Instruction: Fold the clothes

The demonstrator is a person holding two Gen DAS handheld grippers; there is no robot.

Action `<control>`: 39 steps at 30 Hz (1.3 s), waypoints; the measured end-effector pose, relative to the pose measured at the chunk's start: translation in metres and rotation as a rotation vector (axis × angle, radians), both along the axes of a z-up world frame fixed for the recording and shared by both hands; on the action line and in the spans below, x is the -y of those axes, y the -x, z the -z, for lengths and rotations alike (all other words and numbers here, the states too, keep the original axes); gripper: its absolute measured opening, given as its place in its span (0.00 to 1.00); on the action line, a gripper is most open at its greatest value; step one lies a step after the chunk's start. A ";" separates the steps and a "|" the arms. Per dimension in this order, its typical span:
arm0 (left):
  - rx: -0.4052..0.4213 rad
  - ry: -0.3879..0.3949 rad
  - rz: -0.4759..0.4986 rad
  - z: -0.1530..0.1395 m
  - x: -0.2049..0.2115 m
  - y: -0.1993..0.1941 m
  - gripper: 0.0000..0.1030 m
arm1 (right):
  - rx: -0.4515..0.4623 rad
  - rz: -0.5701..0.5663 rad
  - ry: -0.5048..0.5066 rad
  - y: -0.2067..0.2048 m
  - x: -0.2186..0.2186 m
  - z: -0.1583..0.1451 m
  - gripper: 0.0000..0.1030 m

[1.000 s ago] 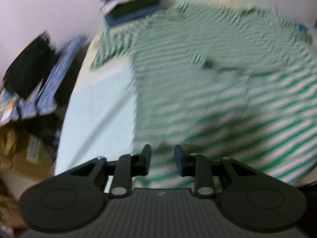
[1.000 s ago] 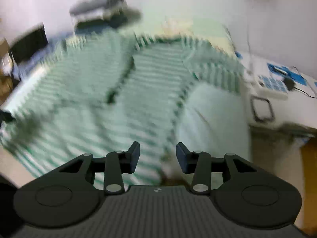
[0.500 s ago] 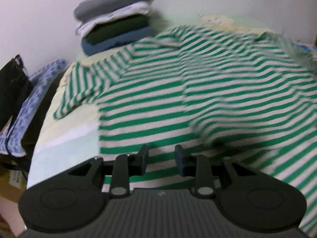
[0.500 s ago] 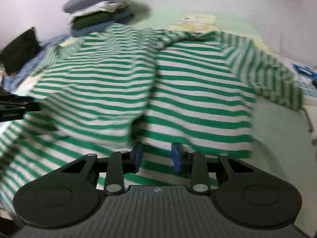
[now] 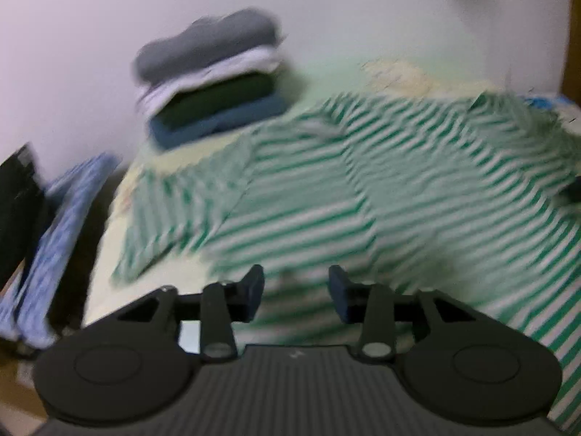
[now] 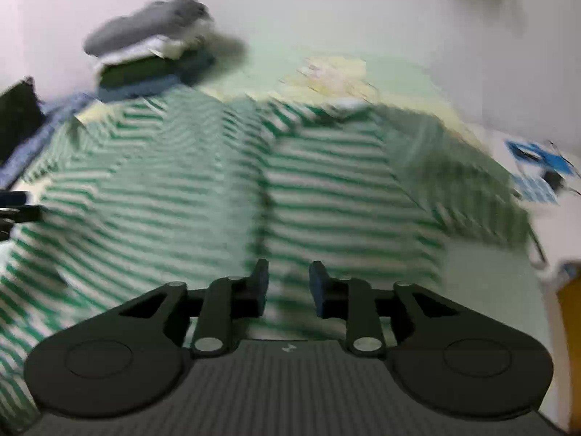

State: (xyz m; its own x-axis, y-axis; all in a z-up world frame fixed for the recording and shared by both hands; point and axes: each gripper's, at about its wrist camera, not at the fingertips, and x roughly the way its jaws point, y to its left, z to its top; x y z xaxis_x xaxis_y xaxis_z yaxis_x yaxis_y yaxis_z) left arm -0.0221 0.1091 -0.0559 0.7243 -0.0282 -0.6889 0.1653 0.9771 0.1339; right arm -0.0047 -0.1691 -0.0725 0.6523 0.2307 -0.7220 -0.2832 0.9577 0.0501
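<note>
- Striped shirt [image 5: 399,196] lies spread on a bed [image 5: 152,283].
- Left claw [image 5: 296,292] and right claw [image 6: 288,287], both just opening, hold nothing.
- Folded stack [image 5: 214,83] at eleven o'clock.

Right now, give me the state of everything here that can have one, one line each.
Striped shirt: spread out on the bed, unfolded, wrinkled.
Stack of clothes: folded, piled by the wall.
Left gripper: open, jaws just been opening, nothing pinched, over the shirt's hem.
Right gripper: open, jaws just been opening, nothing pinched.
</note>
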 end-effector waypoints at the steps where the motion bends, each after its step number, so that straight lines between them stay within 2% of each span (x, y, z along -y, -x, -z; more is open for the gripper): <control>1: 0.005 0.016 0.013 -0.002 0.008 -0.010 0.50 | 0.009 -0.015 -0.014 -0.008 -0.009 -0.001 0.45; 4: 0.005 0.042 0.034 -0.005 0.031 -0.042 0.51 | 0.041 -0.033 -0.044 -0.036 -0.025 -0.001 0.48; 8: 0.015 0.046 0.064 -0.015 0.051 -0.083 0.53 | 0.073 -0.042 -0.121 -0.076 -0.030 -0.005 0.43; 9: 0.017 0.041 0.073 -0.016 0.055 -0.091 0.56 | 0.077 -0.042 -0.144 -0.086 -0.030 -0.007 0.42; 11: 0.023 0.037 0.092 -0.013 0.064 -0.113 0.72 | 0.084 -0.053 -0.184 -0.111 -0.031 -0.007 0.42; 13: 0.022 0.026 0.091 -0.006 0.070 -0.132 0.79 | 0.088 -0.076 -0.213 -0.136 -0.033 -0.005 0.42; 15: 0.009 0.017 0.077 0.002 0.072 -0.149 0.79 | 0.091 -0.089 -0.222 -0.157 -0.037 -0.002 0.42; 18: -0.038 0.072 0.056 0.011 0.069 -0.168 0.74 | 0.082 -0.105 -0.237 -0.184 -0.043 0.004 0.42; 19: -0.054 0.096 0.050 0.013 0.067 -0.174 0.69 | 0.063 -0.118 -0.263 -0.191 -0.042 0.007 0.40; 20: -0.064 0.114 0.049 0.014 0.068 -0.176 0.64 | 0.030 -0.133 -0.290 -0.198 -0.042 0.010 0.36; 21: -0.074 0.132 0.048 0.015 0.068 -0.179 0.58 | -0.003 -0.149 -0.317 -0.205 -0.042 0.013 0.22; 22: -0.084 0.143 0.046 0.017 0.069 -0.181 0.37 | -0.036 -0.164 -0.341 -0.211 -0.042 0.016 0.09; 23: -0.093 0.127 0.039 0.021 0.071 -0.183 0.18 | -0.062 -0.174 -0.345 -0.215 -0.042 0.018 0.09; 26: -0.096 0.107 0.003 0.031 0.065 -0.181 0.15 | -0.022 -0.144 -0.323 -0.218 -0.030 0.014 0.07; 28: -0.096 0.130 -0.023 0.035 0.056 -0.180 0.15 | -0.002 -0.068 -0.337 -0.227 -0.015 0.015 0.06; 30: -0.099 0.153 -0.046 0.035 0.048 -0.181 0.15 | -0.032 -0.028 -0.349 -0.236 -0.003 0.024 0.06; 32: -0.093 0.140 -0.053 0.034 0.048 -0.182 0.15 | -0.042 -0.020 -0.344 -0.238 -0.001 0.034 0.06; 35: -0.078 0.104 -0.049 0.032 0.051 -0.181 0.17 | -0.027 -0.019 -0.333 -0.232 -0.005 0.037 0.14; 36: -0.074 0.096 -0.052 0.031 0.050 -0.181 0.18 | -0.006 0.011 -0.334 -0.229 0.000 0.032 0.26; 37: -0.067 0.085 -0.057 0.029 0.049 -0.180 0.18 | 0.016 0.042 -0.334 -0.225 0.004 0.027 0.32; 39: -0.040 0.062 -0.076 0.023 0.043 -0.181 0.22 | 0.056 0.078 -0.364 -0.215 0.015 0.019 0.34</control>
